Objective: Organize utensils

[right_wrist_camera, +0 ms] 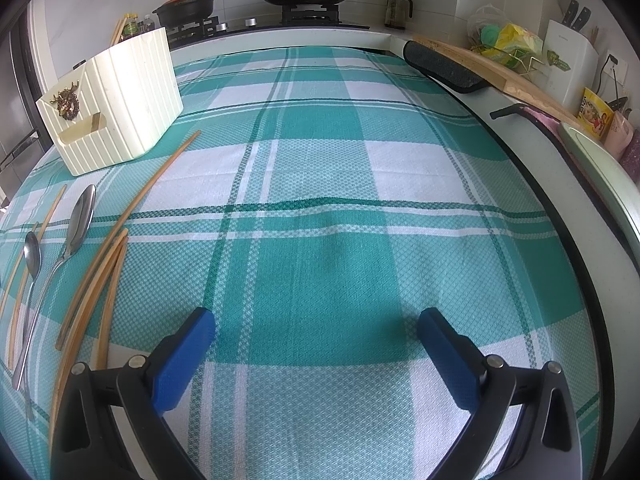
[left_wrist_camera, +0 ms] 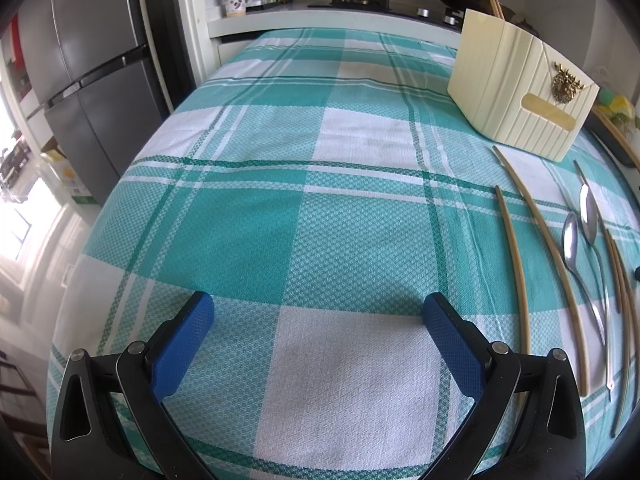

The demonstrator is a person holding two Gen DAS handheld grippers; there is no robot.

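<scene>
Jaws of both the left gripper (left_wrist_camera: 318,314) and the right gripper (right_wrist_camera: 316,328) stood wide apart and empty, their blue textured pads over the woven teal-and-white checked cloth (right_wrist_camera: 320,200) covering the desk. Slender wooden chopsticks (right_wrist_camera: 132,208) and two polished metal spoons (right_wrist_camera: 78,220) lay loose near the desk's left edge in the right view. Beyond them stood a ribbed cream plastic holder (right_wrist_camera: 120,108), upright, bearing a brass ornament.
</scene>
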